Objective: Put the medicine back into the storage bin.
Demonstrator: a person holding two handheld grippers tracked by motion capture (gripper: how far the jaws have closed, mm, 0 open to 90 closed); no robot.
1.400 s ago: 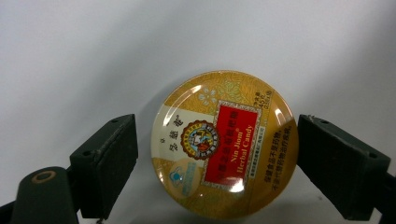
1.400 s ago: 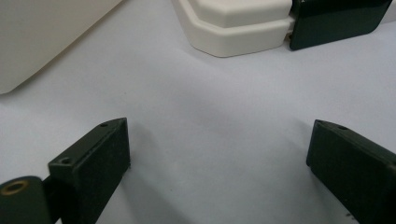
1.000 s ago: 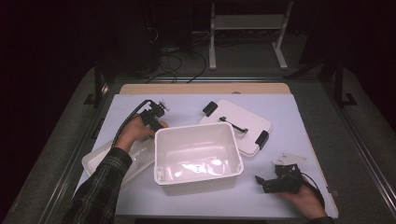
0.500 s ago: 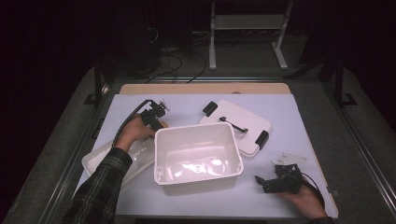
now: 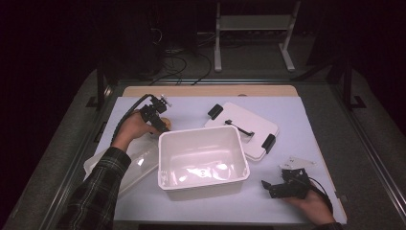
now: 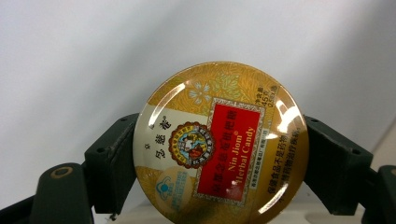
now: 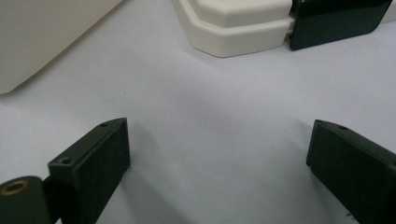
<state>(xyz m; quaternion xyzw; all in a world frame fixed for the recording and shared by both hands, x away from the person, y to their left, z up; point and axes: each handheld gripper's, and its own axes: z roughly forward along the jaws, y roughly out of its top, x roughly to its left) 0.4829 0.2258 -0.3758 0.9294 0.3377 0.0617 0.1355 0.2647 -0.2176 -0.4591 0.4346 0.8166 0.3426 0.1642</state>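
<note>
A round gold candy tin with a red label sits clamped between my left gripper's two black jaws, its lid facing the camera. In the high view the left gripper hovers just behind the far left corner of the white plastic bin, the tin a small gold spot at its tip. My right gripper rests low on the table at the near right, jaws spread wide with bare table between them. The white bin lid with black latches lies behind the bin.
A clear plastic lid or tray lies at the left under the person's forearm. The lid's corner and one black latch stand just ahead of the right gripper, and the bin wall is at its left. A pale table mat covers the surface.
</note>
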